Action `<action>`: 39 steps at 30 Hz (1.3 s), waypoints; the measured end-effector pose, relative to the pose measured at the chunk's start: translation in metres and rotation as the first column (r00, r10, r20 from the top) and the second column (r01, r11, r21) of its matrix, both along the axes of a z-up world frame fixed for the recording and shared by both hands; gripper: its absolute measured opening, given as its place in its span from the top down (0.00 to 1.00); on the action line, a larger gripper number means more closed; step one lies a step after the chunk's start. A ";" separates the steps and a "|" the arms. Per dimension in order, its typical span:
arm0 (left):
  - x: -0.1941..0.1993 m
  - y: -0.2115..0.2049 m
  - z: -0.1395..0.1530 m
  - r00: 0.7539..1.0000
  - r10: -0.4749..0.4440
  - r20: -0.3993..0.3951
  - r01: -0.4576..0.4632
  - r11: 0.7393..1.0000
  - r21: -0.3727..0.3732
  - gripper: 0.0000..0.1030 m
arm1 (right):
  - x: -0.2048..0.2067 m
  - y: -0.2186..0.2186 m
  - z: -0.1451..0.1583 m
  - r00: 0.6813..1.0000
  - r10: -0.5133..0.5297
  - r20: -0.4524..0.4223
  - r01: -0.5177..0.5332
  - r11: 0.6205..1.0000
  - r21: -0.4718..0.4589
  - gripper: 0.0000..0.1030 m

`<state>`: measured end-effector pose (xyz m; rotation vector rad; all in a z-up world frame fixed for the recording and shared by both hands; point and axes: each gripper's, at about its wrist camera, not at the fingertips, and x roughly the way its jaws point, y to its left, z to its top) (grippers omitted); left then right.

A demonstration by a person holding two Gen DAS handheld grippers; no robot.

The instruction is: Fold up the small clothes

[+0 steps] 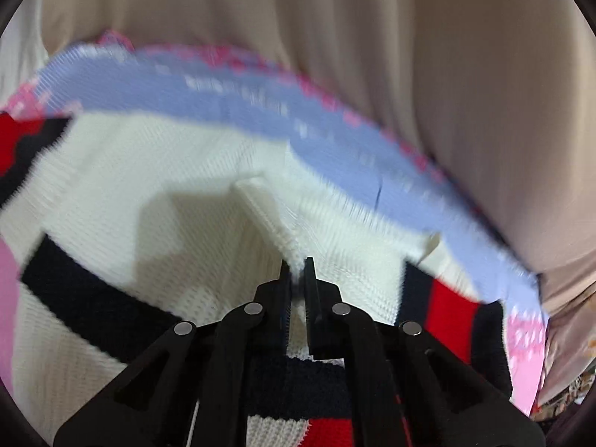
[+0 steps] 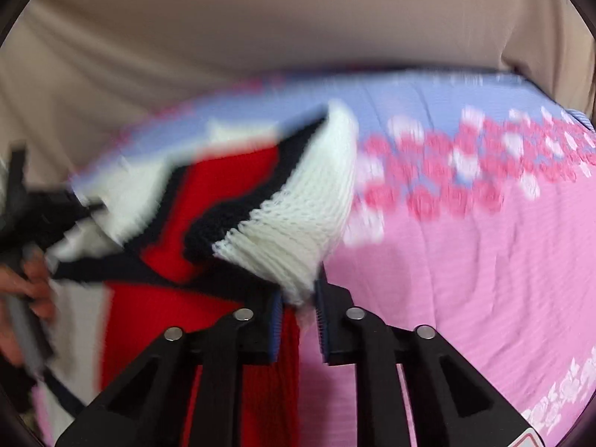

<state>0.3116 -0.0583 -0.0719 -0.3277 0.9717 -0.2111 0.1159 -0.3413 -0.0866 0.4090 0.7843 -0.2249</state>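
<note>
A small white knit sweater (image 1: 156, 171) with navy and red bands lies on a pink and pale-blue flowered cloth (image 1: 260, 104). In the left wrist view my left gripper (image 1: 297, 272) is shut on a raised ridge of the white knit near the sweater's middle. In the right wrist view the sweater (image 2: 223, 201) shows its red and navy panel, and a white knit edge is lifted and folded over. My right gripper (image 2: 299, 292) is shut on that white edge. The left gripper (image 2: 33, 205) and the hand (image 2: 29, 283) holding it appear blurred at the far left.
The flowered cloth (image 2: 465, 242) spreads wide to the right of the sweater, pink near me and pale blue farther off. Beige draped fabric (image 1: 372, 18) fills the background beyond the cloth's far edge in both views.
</note>
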 end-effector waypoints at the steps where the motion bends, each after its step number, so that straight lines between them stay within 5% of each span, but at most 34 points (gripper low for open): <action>1: -0.005 0.004 0.005 1.000 0.009 0.017 -0.009 1.000 0.005 0.95 | -0.002 -0.001 0.003 1.000 -0.005 0.017 0.005 1.000 -0.008 0.87; 5: -0.023 0.026 -0.011 0.997 0.079 -0.005 -0.079 0.995 0.061 0.95 | 0.010 -0.019 -0.051 0.990 -0.024 -0.138 0.029 0.999 0.034 0.86; 7: -0.027 0.038 -0.031 0.993 0.102 -0.066 -0.098 0.993 0.062 0.95 | 0.011 -0.022 -0.047 0.991 -0.031 -0.128 0.040 0.997 0.068 0.86; 10: -0.034 0.043 -0.037 0.994 0.100 -0.051 -0.096 0.993 0.072 0.94 | 0.011 -0.016 -0.032 0.997 -0.020 -0.072 0.022 0.999 0.031 0.86; 14: -0.031 0.038 -0.036 0.993 0.099 -0.064 -0.094 0.992 0.083 0.94 | 0.019 -0.016 -0.053 0.989 -0.003 -0.148 0.001 1.000 -0.015 0.81; 17: -0.030 0.039 -0.036 0.994 0.088 -0.069 -0.083 0.994 0.077 0.92 | 0.006 -0.014 -0.031 0.989 -0.031 -0.145 0.029 0.999 -0.020 0.80; 22: -0.038 0.046 -0.040 0.996 0.075 -0.054 -0.071 0.995 0.076 0.92 | -0.012 0.018 0.020 0.999 -0.036 -0.006 0.036 0.997 -0.068 0.75; 27: -0.042 0.063 -0.034 0.993 0.092 -0.079 -0.091 0.996 0.011 0.87 | 0.047 0.029 -0.048 0.980 0.022 -0.198 -0.045 0.993 -0.114 0.79; 29: -0.045 0.091 -0.022 0.991 0.124 -0.058 -0.123 0.992 0.022 0.84 | 0.052 0.042 -0.037 0.976 0.020 -0.217 -0.059 0.983 -0.176 0.77; 30: -0.045 0.110 -0.015 0.988 0.149 -0.042 -0.149 0.989 0.013 0.75 | 0.049 0.050 -0.027 0.980 0.028 -0.196 -0.062 0.984 -0.166 0.76; 34: -0.037 0.210 0.001 0.941 0.338 -0.021 -0.339 0.941 -0.023 0.40 | 0.027 0.079 -0.001 0.989 0.074 -0.127 -0.091 0.987 -0.136 0.73; 39: 0.003 0.336 -0.008 0.824 0.564 -0.057 -0.566 0.824 -0.020 0.39 | 0.001 0.129 0.001 0.970 0.176 -0.170 -0.195 0.975 -0.102 0.70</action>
